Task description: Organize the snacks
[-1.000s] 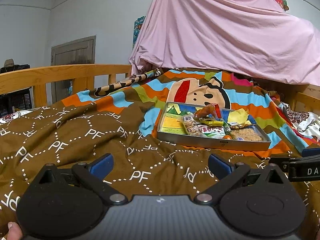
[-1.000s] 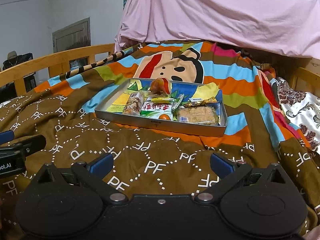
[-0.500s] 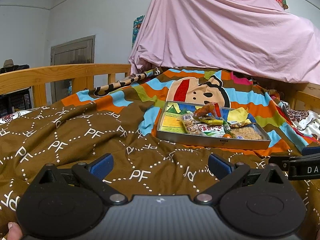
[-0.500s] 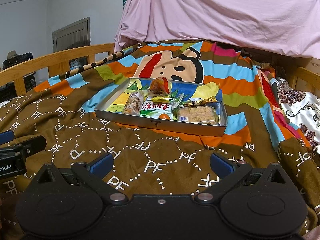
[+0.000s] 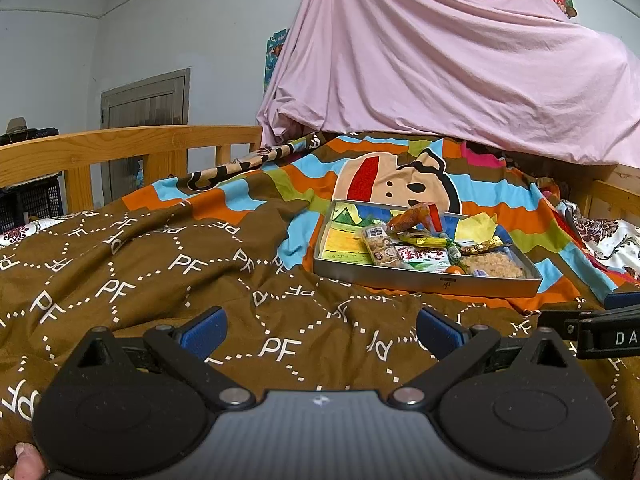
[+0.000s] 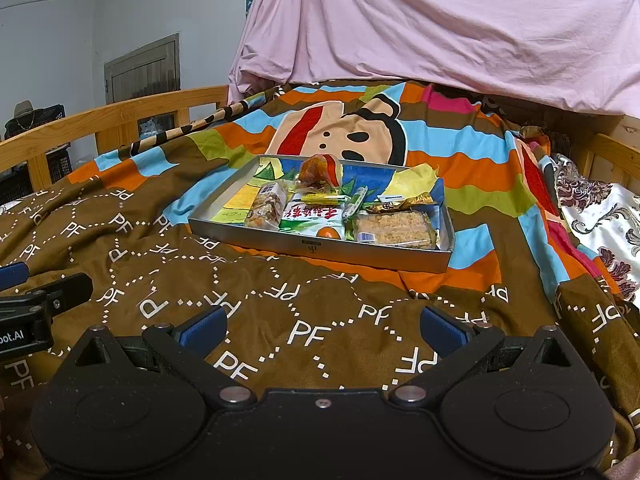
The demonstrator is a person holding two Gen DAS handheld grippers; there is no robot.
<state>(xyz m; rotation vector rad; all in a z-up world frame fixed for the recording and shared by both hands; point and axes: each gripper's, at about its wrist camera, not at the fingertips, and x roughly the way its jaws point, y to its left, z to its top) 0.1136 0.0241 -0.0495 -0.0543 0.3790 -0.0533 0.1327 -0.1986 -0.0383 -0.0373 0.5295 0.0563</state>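
Note:
A shallow grey metal tray (image 6: 316,249) (image 5: 420,283) lies on the bed's striped blanket, holding several wrapped snacks: a clear packet of nut bars (image 6: 266,205), a green-and-white packet (image 6: 312,216), a crumbly rice cake (image 6: 394,226), an orange-red bag (image 6: 318,172) and a small orange sweet (image 6: 329,233). My left gripper (image 5: 318,330) is open, low over the brown quilt, short of the tray. My right gripper (image 6: 322,326) is open too, nearer the tray's front wall. Nothing sits between either pair of fingers.
A brown "PF" quilt (image 5: 160,280) covers the near bed. A wooden rail (image 5: 120,148) runs along the left, another at the right (image 6: 612,156). A pink sheet (image 5: 460,80) drapes a mound behind the tray. A patterned white cloth (image 6: 600,216) lies right.
Both grippers have crept slightly forward toward the tray; both stay open. The snacks have not moved.

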